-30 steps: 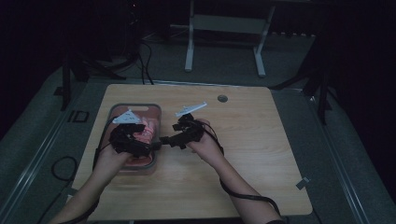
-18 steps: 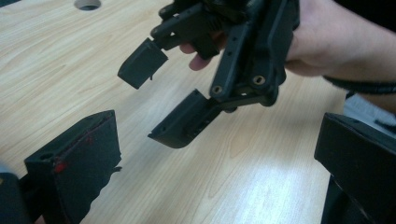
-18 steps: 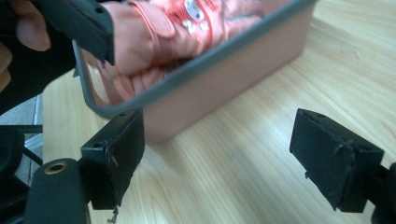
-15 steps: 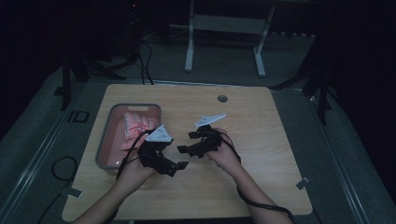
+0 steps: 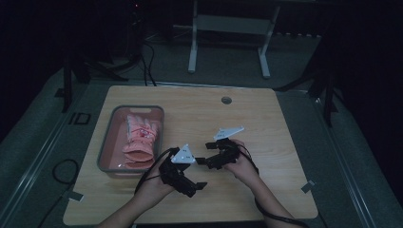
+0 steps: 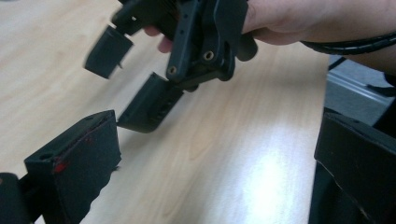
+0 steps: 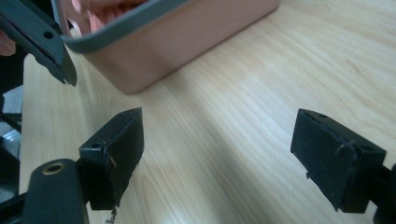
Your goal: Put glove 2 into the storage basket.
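Observation:
A pink glove (image 5: 139, 140) lies in a pink bin with a grey rim (image 5: 105, 142) on the left of the wooden table. My left gripper (image 5: 195, 178) hovers to the right of the bin's near corner. In the left gripper view, my left gripper (image 6: 215, 172) is open with nothing between its jaws. My right gripper (image 5: 205, 153) sits just beyond it, pointing left toward the bin. In its own view, my right gripper (image 7: 224, 158) is open over bare wood. The bin (image 7: 187, 42) stands ahead of it.
The wooden table (image 5: 266, 123) has a small round hole (image 5: 226, 100) near its far edge. The left gripper view shows the other hand with its gripper (image 6: 196, 46) close ahead. Cables trail from both grippers. A metal stand (image 5: 228, 28) rises beyond the table.
My left gripper has come out from over the bin and moved right and toward the near edge. My right gripper has drawn back the same way. The glove stays in the bin.

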Available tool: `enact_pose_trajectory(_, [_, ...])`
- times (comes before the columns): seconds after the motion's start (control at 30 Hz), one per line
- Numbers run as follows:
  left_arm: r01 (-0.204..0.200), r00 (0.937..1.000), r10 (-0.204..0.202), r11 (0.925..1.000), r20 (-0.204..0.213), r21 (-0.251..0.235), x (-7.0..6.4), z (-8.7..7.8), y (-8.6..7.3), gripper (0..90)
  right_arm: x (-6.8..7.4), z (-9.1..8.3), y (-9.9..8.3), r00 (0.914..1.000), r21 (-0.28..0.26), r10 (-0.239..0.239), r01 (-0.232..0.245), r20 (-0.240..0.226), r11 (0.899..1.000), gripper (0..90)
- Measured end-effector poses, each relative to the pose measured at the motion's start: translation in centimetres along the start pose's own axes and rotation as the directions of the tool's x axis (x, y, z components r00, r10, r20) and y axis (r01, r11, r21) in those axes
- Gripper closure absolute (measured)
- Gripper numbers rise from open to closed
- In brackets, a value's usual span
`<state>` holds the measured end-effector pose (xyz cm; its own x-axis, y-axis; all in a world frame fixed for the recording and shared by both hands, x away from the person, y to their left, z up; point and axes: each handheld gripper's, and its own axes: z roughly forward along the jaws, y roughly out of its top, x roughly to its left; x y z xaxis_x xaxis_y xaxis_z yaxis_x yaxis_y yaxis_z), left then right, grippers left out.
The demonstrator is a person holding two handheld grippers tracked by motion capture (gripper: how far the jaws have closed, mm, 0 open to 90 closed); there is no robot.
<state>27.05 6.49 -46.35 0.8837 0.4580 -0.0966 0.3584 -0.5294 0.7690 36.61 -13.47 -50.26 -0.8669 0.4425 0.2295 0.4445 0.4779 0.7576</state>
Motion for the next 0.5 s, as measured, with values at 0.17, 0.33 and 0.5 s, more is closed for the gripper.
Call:
enact_pose_trajectory(0.17, [-0.021, 0.9998, 0.021, 0.9997, 0.007, 0.013, -0.5, 1.5, -0.6, 0.4, -0.3, -0.2, -1.1, 1.0, -0.016, 0.003, -0.003, -0.004, 1.0, 16.9])
enact_pose_trajectory(0.33, [-0.042, 0.999, 0.042, 0.9988, 0.015, 0.023, -1.0, 2.5, -1.0, 0.4, -0.4, -0.3, -2.1, 1.0, -0.006, 0.003, -0.003, 0.004, 1.0, 16.9])
enact_pose_trajectory(0.5, [-0.056, 0.9973, 0.054, 0.9977, 0.051, 0.039, -1.5, 4.0, -2.0, 0.4, -0.7, -0.3, -3.7, 0.9998, 0.005, -0.001, 0.001, 0.018, 1.0, 16.7])
